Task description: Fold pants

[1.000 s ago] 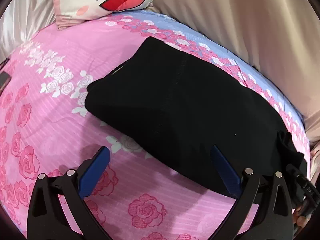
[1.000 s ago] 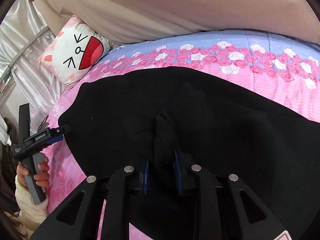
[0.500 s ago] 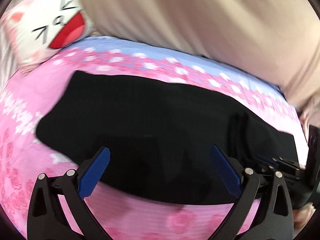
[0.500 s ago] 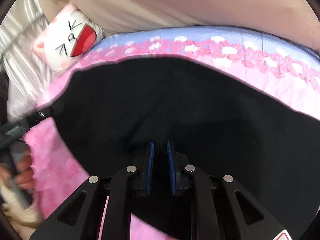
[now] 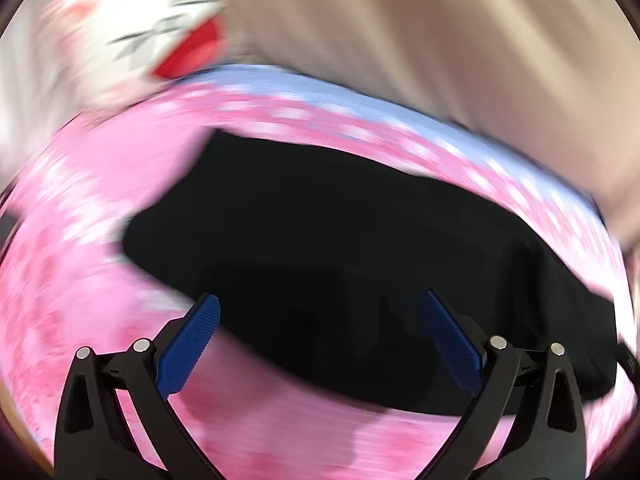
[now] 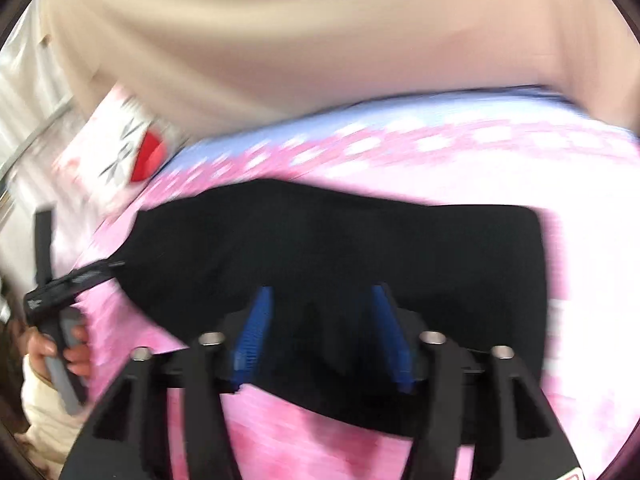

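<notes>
While lying flat, pants (image 5: 340, 240) run left-right | left gripper (image 5: 320, 344) spread, empty | right gripper (image 6: 324, 336) spread, empty

Both fisheye views are bright, evenly lit and heavily motion-blurred; only the gripper frames at the bottom stay sharp. Edges bow and darken into a black vignette at the corners.

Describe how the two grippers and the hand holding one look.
Both the left gripper and right gripper have black triangular cut-out frames, silver pins and ribbed blue finger pads. The bare hand, with a cream sleeve, grips a grey handle; the black body carries unreadable white lettering.
</notes>
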Available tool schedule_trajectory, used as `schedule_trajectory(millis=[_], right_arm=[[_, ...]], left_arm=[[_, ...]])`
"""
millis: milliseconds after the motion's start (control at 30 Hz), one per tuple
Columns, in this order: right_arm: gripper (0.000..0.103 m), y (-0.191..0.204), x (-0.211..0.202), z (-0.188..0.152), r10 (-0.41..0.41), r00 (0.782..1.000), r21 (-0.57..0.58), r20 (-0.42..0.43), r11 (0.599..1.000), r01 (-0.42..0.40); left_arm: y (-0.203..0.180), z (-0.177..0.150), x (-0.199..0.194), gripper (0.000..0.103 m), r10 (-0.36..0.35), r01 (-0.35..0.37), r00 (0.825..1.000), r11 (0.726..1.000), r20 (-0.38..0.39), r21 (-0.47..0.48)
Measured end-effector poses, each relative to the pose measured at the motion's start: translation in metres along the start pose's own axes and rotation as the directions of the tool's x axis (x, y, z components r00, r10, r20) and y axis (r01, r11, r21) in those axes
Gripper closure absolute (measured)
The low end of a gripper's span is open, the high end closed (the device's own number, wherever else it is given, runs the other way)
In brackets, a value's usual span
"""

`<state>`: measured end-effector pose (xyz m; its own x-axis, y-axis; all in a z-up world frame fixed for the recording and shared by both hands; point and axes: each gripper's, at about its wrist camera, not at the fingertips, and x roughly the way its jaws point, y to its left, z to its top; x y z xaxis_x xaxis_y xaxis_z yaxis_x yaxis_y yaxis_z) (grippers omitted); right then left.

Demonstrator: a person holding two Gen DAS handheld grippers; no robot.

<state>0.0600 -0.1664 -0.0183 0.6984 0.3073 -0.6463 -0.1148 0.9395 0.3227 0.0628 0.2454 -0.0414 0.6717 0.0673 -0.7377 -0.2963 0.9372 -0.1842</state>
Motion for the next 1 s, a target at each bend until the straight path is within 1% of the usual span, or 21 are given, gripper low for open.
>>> schedule_trajectory(millis=[33,67,100,167,200,233,267,333,433,533,600,633,700,733,767,833,867,900,933,967,1000], right_arm=[[0.047,-0.021,-0.015,-0.003,-0.056,0.998,0.027,0.025,0.998,0.055],[0.047,-0.035,-0.023,-0.005,-0.086,0.996,0.049,0.037,0.995,0.084],[0.046,-0.048,-0.030,-0.007,-0.106,0.993,0.072,0.043,0.992,0.102],[0.042,-0.076,-0.043,-0.016,-0.103,0.994,0.136,0.047,0.986,0.096],[0.041,-0.091,-0.045,-0.023,-0.082,0.996,0.183,0.033,0.980,0.075],[0.041,-0.097,-0.045,-0.025,-0.070,0.997,0.206,0.024,0.976,0.063],[0.041,-0.105,-0.043,-0.030,-0.049,0.999,0.241,0.005,0.969,0.047],[0.041,-0.111,-0.039,-0.036,-0.044,0.999,0.261,-0.018,0.964,0.048],[0.040,-0.112,-0.031,-0.043,-0.032,0.998,0.263,-0.046,0.964,0.043],[0.034,-0.109,-0.027,-0.050,-0.026,0.998,0.268,-0.062,0.963,0.042],[0.031,-0.106,-0.022,-0.052,-0.012,0.997,0.279,-0.075,0.960,0.033],[0.029,-0.106,-0.020,-0.053,0.000,0.997,0.288,-0.071,0.957,0.020],[0.018,-0.106,-0.018,-0.053,0.022,0.998,0.304,-0.057,0.953,-0.003],[0.017,-0.105,-0.017,-0.051,0.030,0.998,0.313,-0.051,0.950,-0.013],[0.017,-0.105,-0.015,-0.049,0.039,0.998,0.325,-0.045,0.946,-0.022],[0.017,-0.107,-0.009,-0.045,0.085,0.996,0.357,-0.026,0.932,-0.070],[0.017,-0.110,-0.004,-0.043,0.141,0.990,0.387,-0.006,0.913,-0.128],[0.022,-0.111,0.000,-0.041,0.152,0.988,0.405,0.010,0.903,-0.143],[0.033,-0.110,0.002,-0.039,0.140,0.990,0.401,0.014,0.906,-0.134],[0.071,-0.107,0.007,-0.036,0.120,0.993,0.386,-0.011,0.916,-0.106],[0.074,-0.107,0.011,-0.036,0.126,0.992,0.382,-0.028,0.918,-0.106]], left_arm=[[0.021,0.003,0.000,0.005,0.015,-0.015,1.000,0.998,0.001,-0.065],[0.054,0.007,0.003,0.005,0.029,-0.030,1.000,0.983,-0.009,-0.181],[0.084,0.008,0.006,0.005,0.024,-0.031,0.999,0.956,-0.027,-0.291],[0.121,0.006,0.013,0.005,-0.014,-0.007,0.999,0.902,-0.045,-0.433],[0.133,0.004,0.019,0.005,-0.039,0.005,0.997,0.881,-0.062,-0.473],[0.135,0.004,0.019,0.005,-0.048,0.017,0.997,0.880,-0.053,-0.474],[0.132,0.006,0.019,0.005,-0.049,0.023,0.998,0.891,-0.045,-0.454],[0.124,0.010,0.027,0.005,-0.123,0.089,0.991,0.896,-0.050,-0.435],[0.114,0.017,0.036,0.005,-0.109,0.086,0.994,0.907,-0.031,-0.412],[0.119,0.029,0.047,0.005,-0.122,0.122,0.992,0.894,0.027,-0.431],[0.120,0.035,0.053,0.006,-0.140,0.144,0.989,0.886,0.042,-0.441],[0.119,0.039,0.056,0.012,-0.148,0.152,0.988,0.887,0.043,-0.435],[0.117,0.043,0.059,0.031,-0.113,0.123,0.992,0.898,0.050,-0.422],[0.117,0.044,0.062,0.064,-0.106,0.115,0.993,0.903,0.044,-0.414],[0.118,0.044,0.065,0.071,-0.110,0.114,0.993,0.903,0.035,-0.413],[0.117,0.041,0.066,0.077,-0.146,0.149,0.988,0.891,0.042,-0.428],[0.115,0.041,0.064,0.079,-0.142,0.146,0.989,0.896,0.042,-0.420],[0.112,0.041,0.061,0.079,-0.133,0.140,0.990,0.903,0.046,-0.406],[0.109,0.040,0.057,0.080,-0.121,0.132,0.991,0.910,0.052,-0.393],[0.104,0.041,0.053,0.080,-0.111,0.125,0.992,0.918,0.058,-0.377],[0.100,0.041,0.048,0.081,-0.105,0.122,0.992,0.923,0.066,-0.364]])
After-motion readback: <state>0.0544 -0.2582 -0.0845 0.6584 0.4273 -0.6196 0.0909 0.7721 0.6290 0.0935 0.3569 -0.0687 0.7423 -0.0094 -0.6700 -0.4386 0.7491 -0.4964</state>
